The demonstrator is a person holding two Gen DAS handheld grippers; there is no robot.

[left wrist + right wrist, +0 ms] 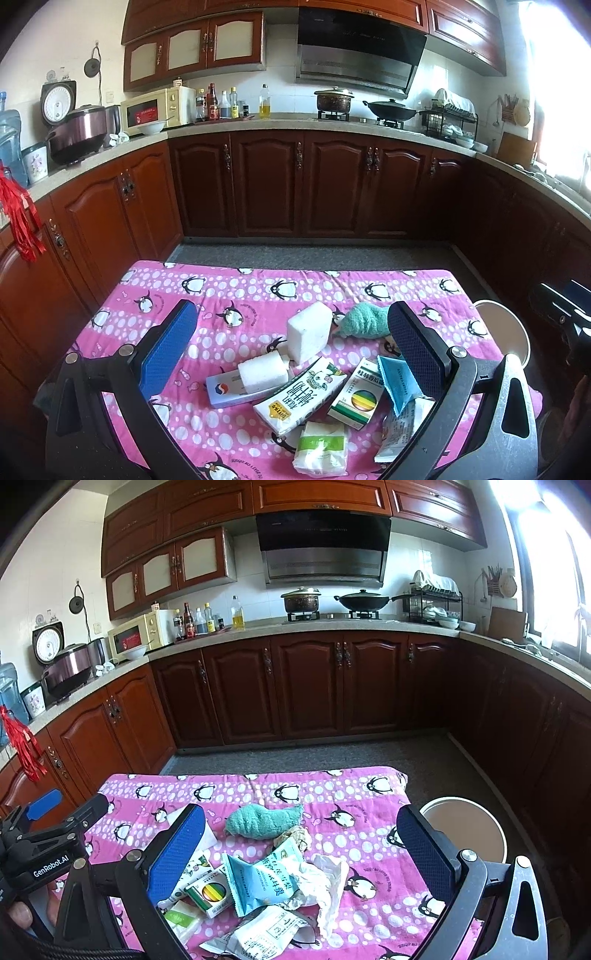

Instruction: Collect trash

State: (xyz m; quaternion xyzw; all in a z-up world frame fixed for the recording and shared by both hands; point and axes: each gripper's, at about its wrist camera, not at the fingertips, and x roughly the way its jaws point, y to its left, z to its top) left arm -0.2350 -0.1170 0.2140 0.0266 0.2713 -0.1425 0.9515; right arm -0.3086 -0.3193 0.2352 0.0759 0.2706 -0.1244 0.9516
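"GenRobot.AI" is printed in white on the left tongs' [66,823] black body. The trash wears Chinese print too small to read: a milk carton [301,397] with a cow drawing, a green-striped box [360,400], a blue wrapper [255,882]. All lie heaped on the penguin-patterned pink cloth [369,853] over the worktop, below and between the wide-spread right tongs [301,849], which grip nothing. The left tongs [291,338] likewise gape empty above the pile. A white bin [469,829] stands just beside the worktop's right edge.
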